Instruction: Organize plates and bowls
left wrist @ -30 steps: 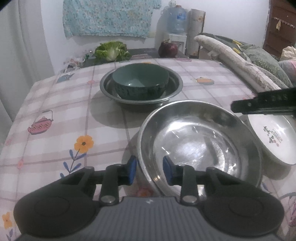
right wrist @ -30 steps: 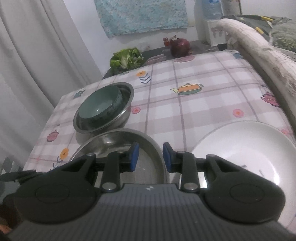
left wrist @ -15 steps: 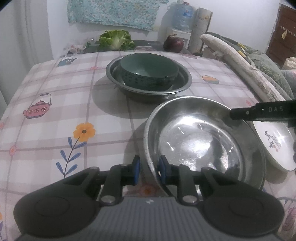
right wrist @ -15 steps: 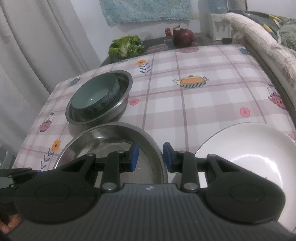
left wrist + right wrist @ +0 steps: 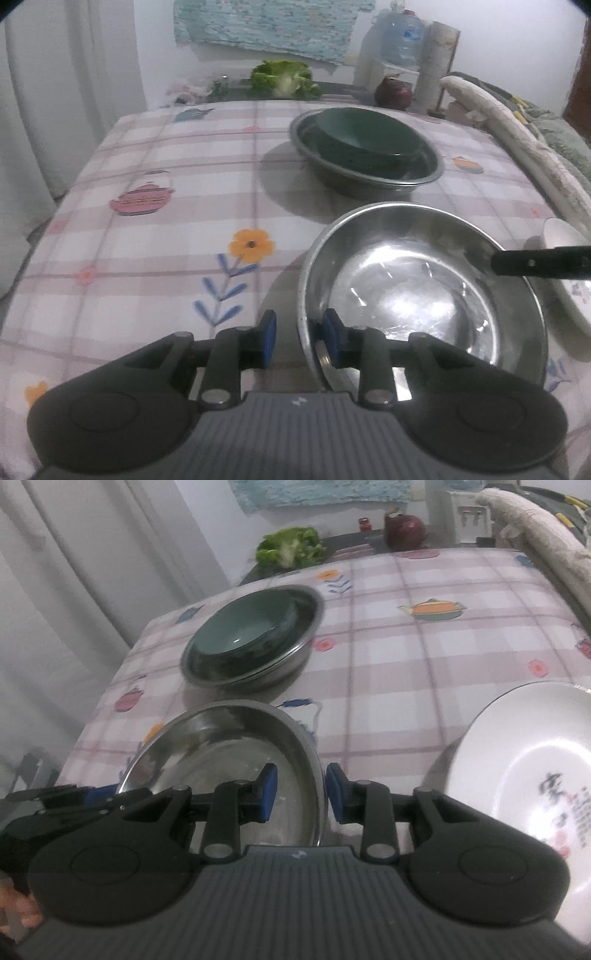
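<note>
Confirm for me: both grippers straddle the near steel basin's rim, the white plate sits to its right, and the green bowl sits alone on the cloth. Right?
Not quite. The green bowl is nested inside a second steel basin, not alone on the cloth; the right wrist view shows it. The rest stands: left gripper and right gripper straddle the near steel basin rim, white plate to its right.

wrist views, opposite rims, steel basin shared

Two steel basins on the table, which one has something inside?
The far steel basin: the green bowl sits nested in it. The near steel basin, straddled at its rim by both hand-held grippers, holds nothing.
</note>
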Demonstrator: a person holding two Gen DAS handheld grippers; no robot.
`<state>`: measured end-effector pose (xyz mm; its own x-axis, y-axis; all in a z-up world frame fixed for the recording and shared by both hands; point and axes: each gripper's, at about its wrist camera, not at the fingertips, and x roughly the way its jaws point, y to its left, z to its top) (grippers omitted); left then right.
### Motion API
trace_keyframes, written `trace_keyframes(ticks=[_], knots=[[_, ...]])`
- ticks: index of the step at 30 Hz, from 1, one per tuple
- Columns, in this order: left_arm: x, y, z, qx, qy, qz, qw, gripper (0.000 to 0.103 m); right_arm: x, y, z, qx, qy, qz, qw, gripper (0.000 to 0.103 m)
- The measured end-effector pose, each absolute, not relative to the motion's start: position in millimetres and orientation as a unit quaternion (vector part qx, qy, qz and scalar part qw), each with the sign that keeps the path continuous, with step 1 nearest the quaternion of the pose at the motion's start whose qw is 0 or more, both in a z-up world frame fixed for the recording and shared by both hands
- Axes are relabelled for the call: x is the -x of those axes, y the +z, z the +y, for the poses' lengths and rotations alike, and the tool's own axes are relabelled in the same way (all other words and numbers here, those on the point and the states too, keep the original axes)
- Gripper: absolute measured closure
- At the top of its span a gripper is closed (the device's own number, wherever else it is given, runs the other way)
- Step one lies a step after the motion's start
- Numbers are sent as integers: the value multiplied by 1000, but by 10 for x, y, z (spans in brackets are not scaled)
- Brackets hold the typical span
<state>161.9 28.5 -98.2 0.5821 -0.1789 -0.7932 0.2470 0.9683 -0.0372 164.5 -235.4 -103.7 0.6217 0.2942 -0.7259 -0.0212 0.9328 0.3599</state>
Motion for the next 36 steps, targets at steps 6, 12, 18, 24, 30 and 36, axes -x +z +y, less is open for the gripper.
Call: trace_keyframes(ticks=[6, 12, 18, 24, 30, 36], knots=[[-1508, -818, 271, -72, -108, 421, 898, 55, -1524, -980, -2333, -169, 89, 411, 891, 70], [-1418, -574, 7, -90, -141, 396, 903, 42, -1216, -787, -2697, -181, 54, 372, 909, 47], [-1379, -434, -586, -106, -208, 385, 893, 35, -800, -678, -3264, -185, -8, 344, 921, 36], [-1331, -467, -1307, -122, -271, 384, 874, 30, -401, -715, -3864, -196, -75, 323, 923, 35], [-1318, -691, -1841, -107, -291, 411, 857, 30, -280, -961, -4181, -230, -88, 329, 912, 36], [-1339, -879, -2128, -115, -286, 421, 853, 31, -360, -1131, -4286, -235, -84, 332, 910, 43]])
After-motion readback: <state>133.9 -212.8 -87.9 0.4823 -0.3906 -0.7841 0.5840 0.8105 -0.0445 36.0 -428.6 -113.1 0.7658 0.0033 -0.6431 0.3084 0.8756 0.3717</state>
